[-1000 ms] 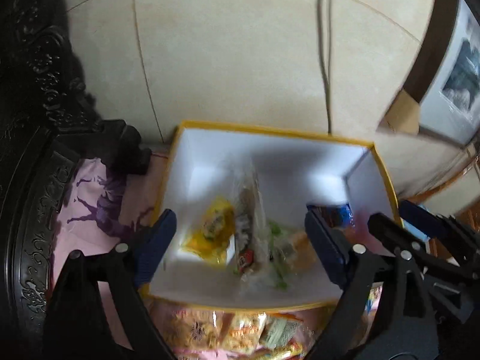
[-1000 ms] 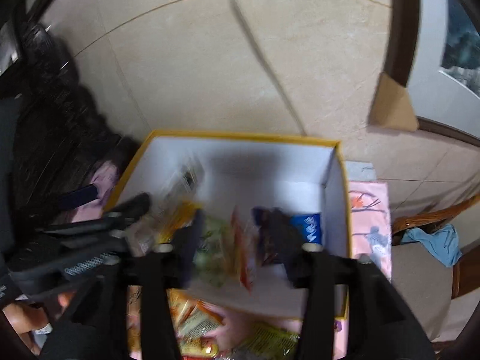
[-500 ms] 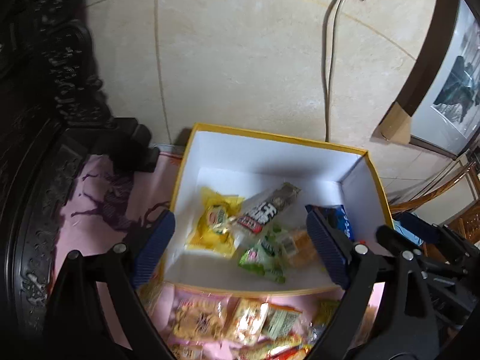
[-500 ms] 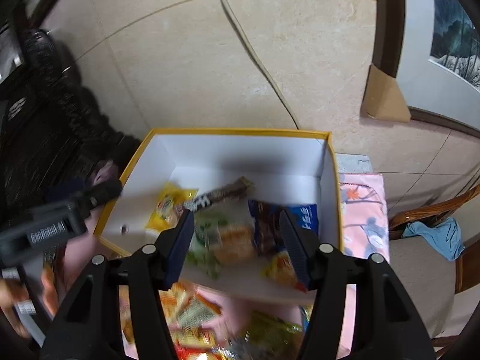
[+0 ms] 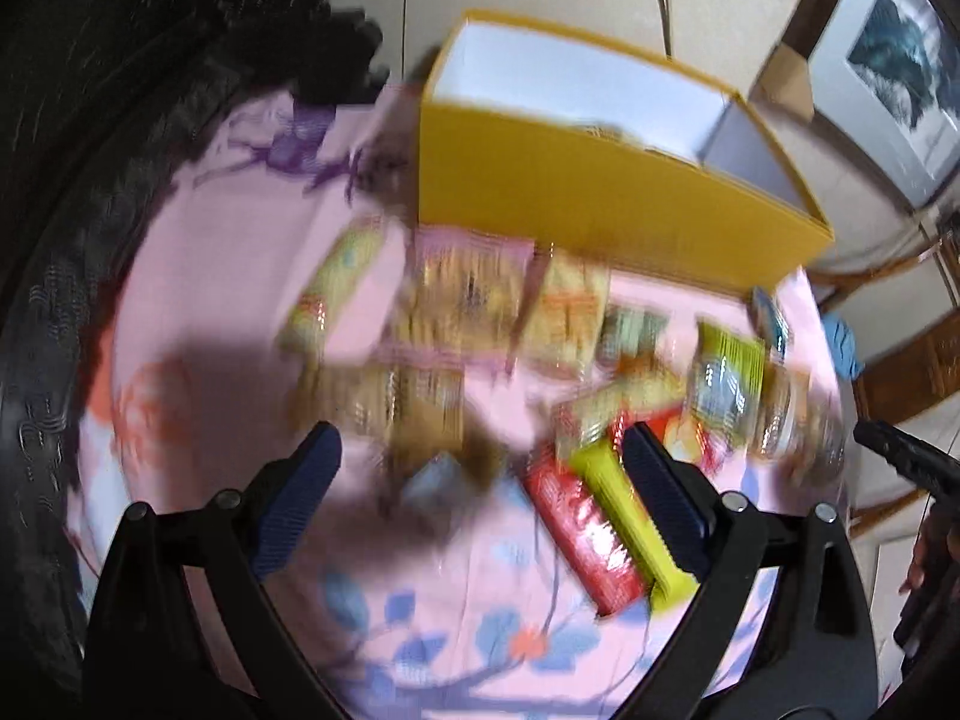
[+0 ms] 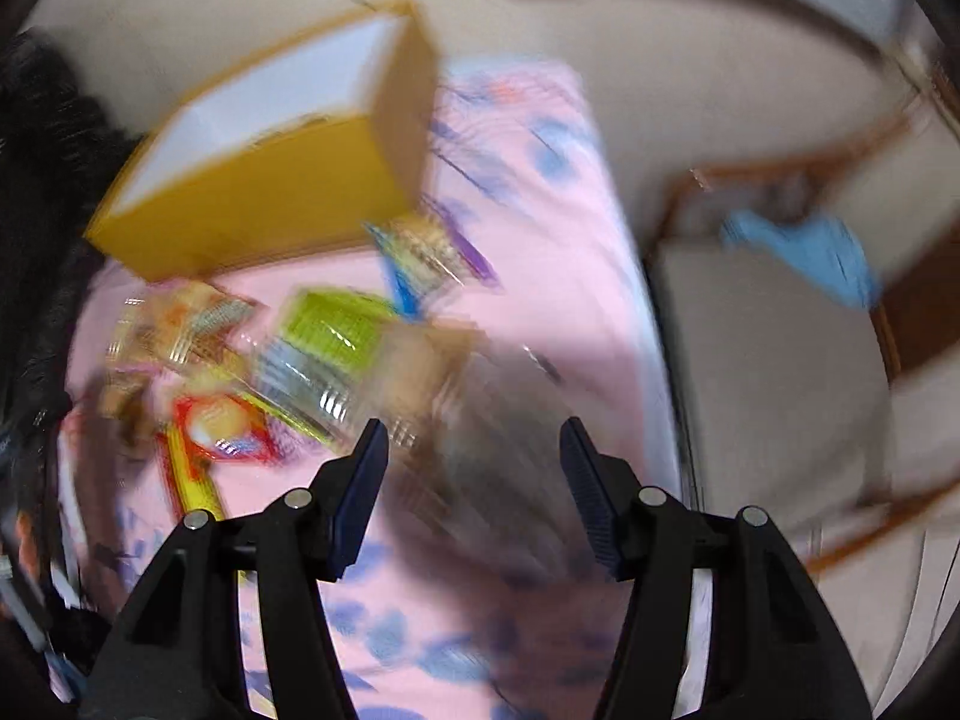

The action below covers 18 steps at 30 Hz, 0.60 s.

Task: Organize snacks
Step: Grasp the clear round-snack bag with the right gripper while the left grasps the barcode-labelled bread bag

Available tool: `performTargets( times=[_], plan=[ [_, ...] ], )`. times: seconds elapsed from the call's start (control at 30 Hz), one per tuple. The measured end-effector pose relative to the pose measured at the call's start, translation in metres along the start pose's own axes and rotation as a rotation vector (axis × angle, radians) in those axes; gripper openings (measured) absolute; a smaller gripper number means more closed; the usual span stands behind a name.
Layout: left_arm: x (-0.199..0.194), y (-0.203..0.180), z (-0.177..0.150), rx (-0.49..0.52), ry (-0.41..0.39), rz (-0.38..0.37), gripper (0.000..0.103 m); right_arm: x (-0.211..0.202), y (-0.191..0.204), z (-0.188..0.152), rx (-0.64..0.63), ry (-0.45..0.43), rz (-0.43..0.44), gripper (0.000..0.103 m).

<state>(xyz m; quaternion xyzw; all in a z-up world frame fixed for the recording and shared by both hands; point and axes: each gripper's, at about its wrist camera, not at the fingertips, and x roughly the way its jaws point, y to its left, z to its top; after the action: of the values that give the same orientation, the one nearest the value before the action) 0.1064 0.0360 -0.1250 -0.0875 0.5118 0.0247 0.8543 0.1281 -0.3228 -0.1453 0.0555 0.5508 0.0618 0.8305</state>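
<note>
Sorting progress: partly done, judging by wrappers glimpsed inside the yellow cardboard box with white lining (image 5: 606,180) at the far side of the pink flowered cloth (image 5: 198,300).
Remaining: many blurred snack packets (image 5: 468,294) are strewn on the cloth near the box — a red bar (image 5: 576,534) and a lime-green bar (image 5: 624,516) lie nearest.
Left gripper (image 5: 480,492): fingers spread wide, having just been opening, nothing grasped.
Right gripper (image 6: 474,480): fingers apart — nothing pinched, a clear packet (image 6: 480,396) blurred beyond.
</note>
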Motion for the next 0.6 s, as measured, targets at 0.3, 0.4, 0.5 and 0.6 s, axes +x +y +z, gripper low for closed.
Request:
performTargets(
  times=[0.3, 0.4, 0.5, 0.6],
  plan=[
    [-0.002, -0.006, -0.044, 0.040, 0.054, -0.012, 0.096, 0.036, -0.010, -0.026, 0.187, 0.011, 0.016, 0.060],
    [-0.010, -0.008, -0.041, 0.048, 0.028, -0.017, 0.096, 0.046, -0.013, -0.023, 0.244, 0.011, 0.039, 0.061],
    [-0.014, -0.007, -0.038, 0.043, 0.016, -0.014, 0.096, 0.057, -0.006, -0.018, 0.230, -0.001, 0.029, 0.065],
    [-0.015, -0.003, -0.036, 0.034, 0.011, -0.005, 0.096, 0.061, 0.004, -0.012, 0.190, -0.029, -0.028, 0.066]
  ],
)
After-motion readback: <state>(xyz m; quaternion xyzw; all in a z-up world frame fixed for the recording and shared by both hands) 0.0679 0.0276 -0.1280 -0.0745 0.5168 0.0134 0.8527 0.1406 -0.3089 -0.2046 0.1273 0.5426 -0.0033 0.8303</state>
